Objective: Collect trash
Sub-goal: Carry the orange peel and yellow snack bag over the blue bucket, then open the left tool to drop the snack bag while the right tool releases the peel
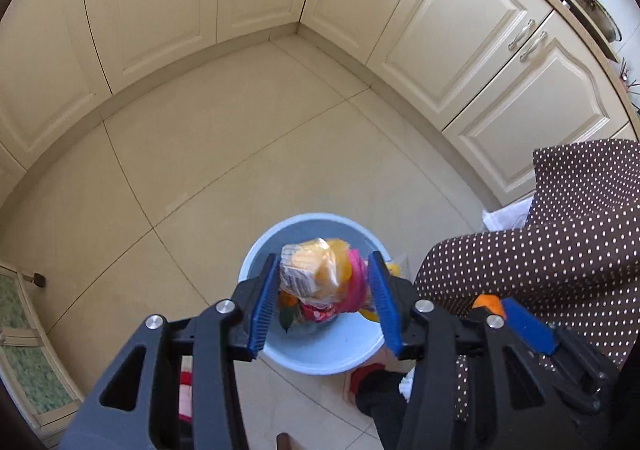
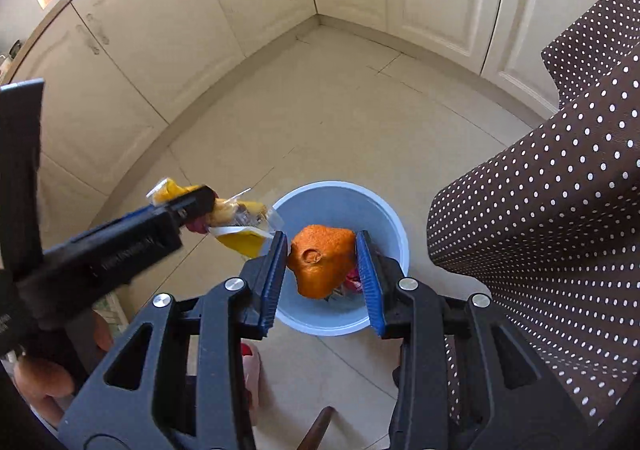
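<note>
two hand-held grippers hang over a pale blue bin (image 2: 396, 234) standing on a cream tiled kitchen floor (image 1: 224, 153), each with trash clamped between its blue-padded jaws. the left gripper (image 1: 325, 277) has its jaws closed narrowly on a bundle of crumpled wrappers (image 1: 316, 270), and it looks light, soft and crackly, likely slippery where the clear film is smooth, so a hold across the thick middle of the wad, as now, seems safer than a pinch on a loose edge. the bundle is clear film over yellow, with a pink wrapper and a red printed scrap beside it (a dark green leaf-like piece shows below, though whether it is held or lying in the bin cannot be told). in the right wrist view the same bundle appears just left of the bin's rim rather than squarely over it. the right gripper (image 2: 322, 264) has its jaws closed narrowly on a piece of orange peel (image 2: 322, 266), judged light, springy and a little damp, stiff enough to keep its curve; it is held across its width. the peel is bright orange, pebbled, with a round stem dimple, and it hangs above the bin's opening, where dark and reddish scraps already lie. a brown dotted cloth (image 2: 540, 209) drapes at the right, beside the bin.
</note>
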Demonstrator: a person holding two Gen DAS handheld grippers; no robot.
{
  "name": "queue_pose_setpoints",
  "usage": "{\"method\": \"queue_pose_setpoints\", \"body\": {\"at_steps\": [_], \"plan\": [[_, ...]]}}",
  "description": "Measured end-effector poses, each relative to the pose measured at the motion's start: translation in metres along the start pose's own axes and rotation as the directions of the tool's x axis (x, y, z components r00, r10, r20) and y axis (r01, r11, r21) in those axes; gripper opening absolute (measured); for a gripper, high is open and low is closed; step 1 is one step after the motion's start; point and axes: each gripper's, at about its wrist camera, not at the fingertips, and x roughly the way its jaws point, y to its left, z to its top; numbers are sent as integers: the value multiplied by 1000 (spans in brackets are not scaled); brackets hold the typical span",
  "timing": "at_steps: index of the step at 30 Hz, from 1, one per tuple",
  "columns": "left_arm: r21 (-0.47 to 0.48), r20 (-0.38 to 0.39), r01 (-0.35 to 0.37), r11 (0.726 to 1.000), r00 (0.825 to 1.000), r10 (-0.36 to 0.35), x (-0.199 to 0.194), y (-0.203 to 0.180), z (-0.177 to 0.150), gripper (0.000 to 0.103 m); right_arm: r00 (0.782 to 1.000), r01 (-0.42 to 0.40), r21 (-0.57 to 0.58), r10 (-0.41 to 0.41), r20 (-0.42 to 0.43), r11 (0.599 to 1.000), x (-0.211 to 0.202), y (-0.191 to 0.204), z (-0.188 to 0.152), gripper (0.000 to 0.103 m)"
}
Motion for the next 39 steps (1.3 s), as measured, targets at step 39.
{"method": "queue_pose_setpoints", "body": {"at_steps": [39], "plan": [[-56,-3,17,998,1000,-17,-19,21,1,61,999,29,-10,-29,27,1000,19,14,19,49]]}}
